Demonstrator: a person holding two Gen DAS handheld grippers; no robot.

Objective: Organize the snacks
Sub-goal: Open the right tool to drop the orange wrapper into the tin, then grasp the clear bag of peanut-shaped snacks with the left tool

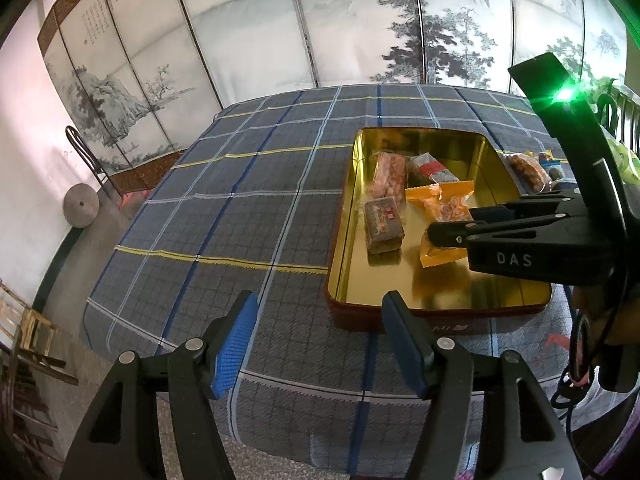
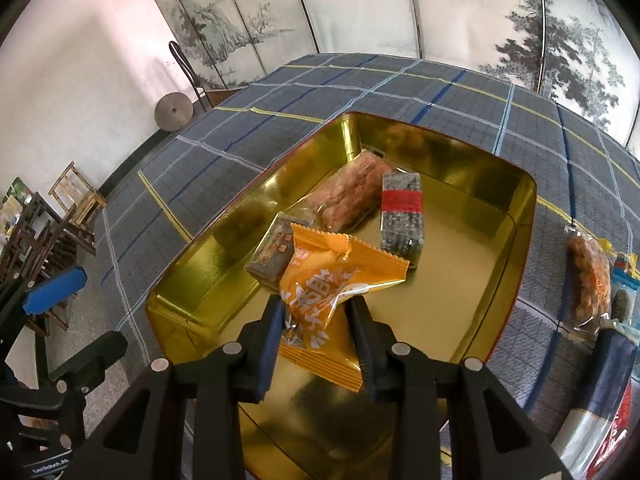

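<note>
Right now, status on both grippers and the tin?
Right gripper shut on orange snack packet over gold tin. Left gripper open, nothing between its fingers. More snacks wait outside on the cloth.

Your orange snack packet [image 2: 320, 304] hangs over the gold tin [image 2: 516, 216], above a brown block [image 2: 268, 256]; a pink bar [image 2: 352, 196] and grey bar [image 2: 402, 216] lie farther in.

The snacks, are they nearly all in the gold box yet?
Partly. Three wrapped snacks already lie in the gold tin: a pink one, a dark one with a red band and a small brown one. The right gripper holds an orange packet over the tin. More snacks wait on the tablecloth. The left gripper is empty.
</note>
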